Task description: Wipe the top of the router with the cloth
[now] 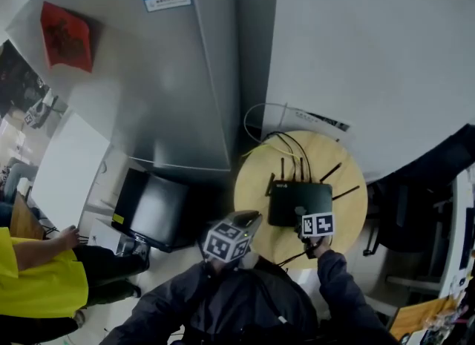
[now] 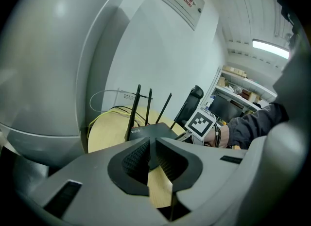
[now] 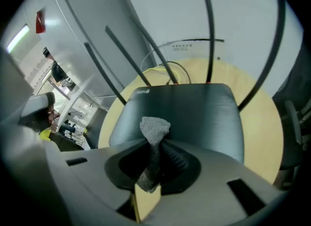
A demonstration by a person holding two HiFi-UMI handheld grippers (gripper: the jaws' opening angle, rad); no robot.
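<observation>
The black router, with several thin antennas, lies on a small round wooden table. My right gripper hovers over the router's near edge, shut on a small grey cloth. The cloth's tip pokes out just over the router's top; whether it touches is unclear. My left gripper hangs off the table's left side, its jaws shut with nothing between them. It points at the router and at the right gripper's marker cube.
Black and white cables trail off the table's far side. A tall grey cabinet and a curved white wall stand behind. A black office chair is at right, a black box on the floor at left. A person in yellow sits at far left.
</observation>
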